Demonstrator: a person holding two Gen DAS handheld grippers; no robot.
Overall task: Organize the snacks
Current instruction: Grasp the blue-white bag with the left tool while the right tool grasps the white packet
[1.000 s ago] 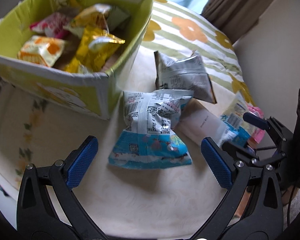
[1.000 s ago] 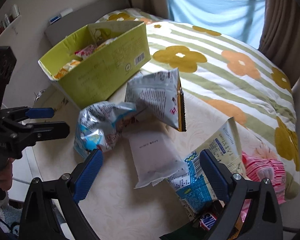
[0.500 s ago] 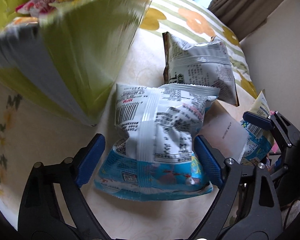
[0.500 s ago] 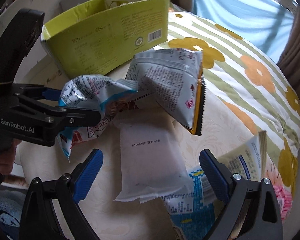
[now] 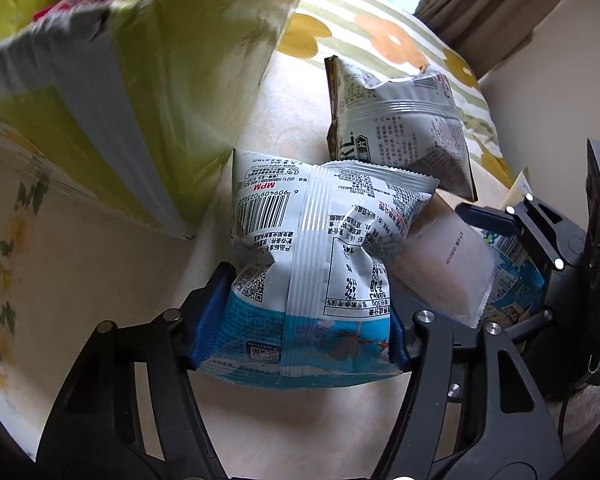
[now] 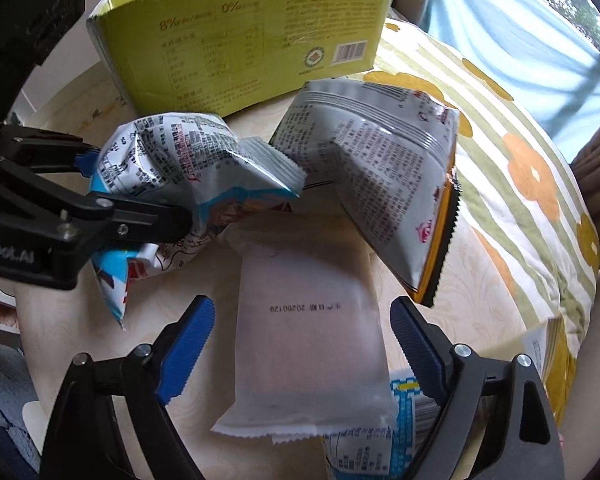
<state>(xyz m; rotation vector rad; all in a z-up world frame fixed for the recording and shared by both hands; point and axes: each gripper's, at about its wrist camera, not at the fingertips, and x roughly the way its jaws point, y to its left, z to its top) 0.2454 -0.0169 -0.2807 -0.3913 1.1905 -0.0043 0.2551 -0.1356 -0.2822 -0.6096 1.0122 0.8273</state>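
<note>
A blue and white snack bag point(image 5: 324, 240) lies on the cream table point(image 5: 80, 264) beside the green box point(image 5: 140, 100). My left gripper point(image 5: 306, 320) is closing its jaws on the bag's lower end; both blue pads press its sides and the foil is crumpled. The right wrist view shows the same grip point(image 6: 132, 190) on the bag point(image 6: 180, 160). My right gripper point(image 6: 302, 344) straddles a flat white packet point(image 6: 308, 300). Its jaws are closing, with a gap left between each pad and the packet.
A grey snack bag point(image 6: 380, 172) leans just behind the white packet. A blue-patterned bag point(image 6: 380, 440) lies under the packet's near end. The green box point(image 6: 260, 40) holds several snacks. A flowered cushion point(image 6: 520, 160) borders the table on the right.
The left gripper came down over the blue and white bag and closed onto its sides. The right gripper sank and rolled over the white packet, its jaws narrowing.
</note>
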